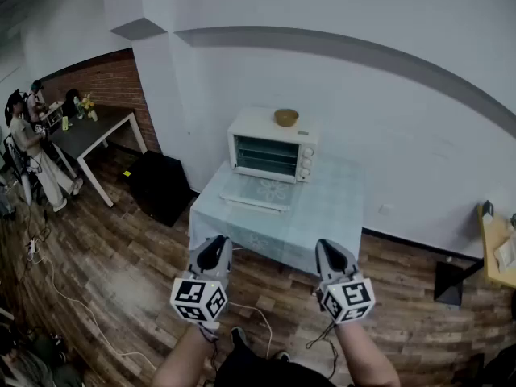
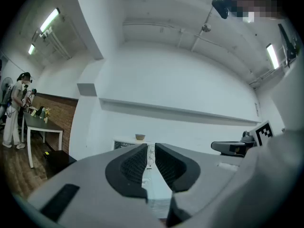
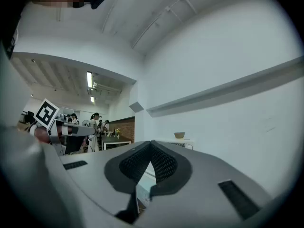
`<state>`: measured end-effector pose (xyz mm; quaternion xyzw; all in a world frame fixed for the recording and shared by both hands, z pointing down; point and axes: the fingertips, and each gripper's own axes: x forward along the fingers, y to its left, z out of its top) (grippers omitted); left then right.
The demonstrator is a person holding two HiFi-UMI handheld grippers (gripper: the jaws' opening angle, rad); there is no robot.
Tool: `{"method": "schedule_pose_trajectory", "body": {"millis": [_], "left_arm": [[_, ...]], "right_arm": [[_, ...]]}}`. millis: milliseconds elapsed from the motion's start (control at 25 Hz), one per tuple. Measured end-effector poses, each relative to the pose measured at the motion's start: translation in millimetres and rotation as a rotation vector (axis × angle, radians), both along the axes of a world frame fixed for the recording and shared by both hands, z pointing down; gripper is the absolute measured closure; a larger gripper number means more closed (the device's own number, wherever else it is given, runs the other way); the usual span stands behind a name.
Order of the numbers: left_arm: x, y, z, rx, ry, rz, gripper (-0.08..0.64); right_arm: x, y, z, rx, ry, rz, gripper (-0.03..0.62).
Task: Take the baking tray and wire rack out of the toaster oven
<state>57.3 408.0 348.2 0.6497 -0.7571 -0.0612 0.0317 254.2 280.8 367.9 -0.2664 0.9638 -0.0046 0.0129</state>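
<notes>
A white toaster oven (image 1: 272,147) stands at the back of a small table with a pale cloth (image 1: 322,216). Its glass door (image 1: 254,201) looks folded down flat in front. Horizontal rack lines show in the dark cavity (image 1: 266,156); I cannot tell the tray from the rack. A brown bowl (image 1: 285,118) sits on top of the oven. My left gripper (image 1: 214,247) and right gripper (image 1: 329,250) hover level before the table's near edge, well short of the oven. The left jaws (image 2: 149,148) stand a narrow gap apart, empty. The right jaws (image 3: 150,144) are shut, tips touching, empty.
A black box (image 1: 161,185) stands on the wood floor left of the table. Farther left are a dark table (image 1: 97,131) and people. Cables (image 1: 48,272) trail over the floor. A wooden shelf (image 1: 493,252) is at the right edge. A white wall runs behind the oven.
</notes>
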Motion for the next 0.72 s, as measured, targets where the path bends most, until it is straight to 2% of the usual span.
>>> {"method": "schedule_pose_trajectory", "body": {"millis": [400,720], "left_arm": [[7,1,6,-0.012,0.016,-0.012,0.509],[7,-4,26,-0.05,0.052,-0.044,0.511]], "right_arm": [[7,-3,2,-0.006,0.006,-0.012,0.591],[7,-17,19,-0.047,0.016,-0.038,0.591]]}}
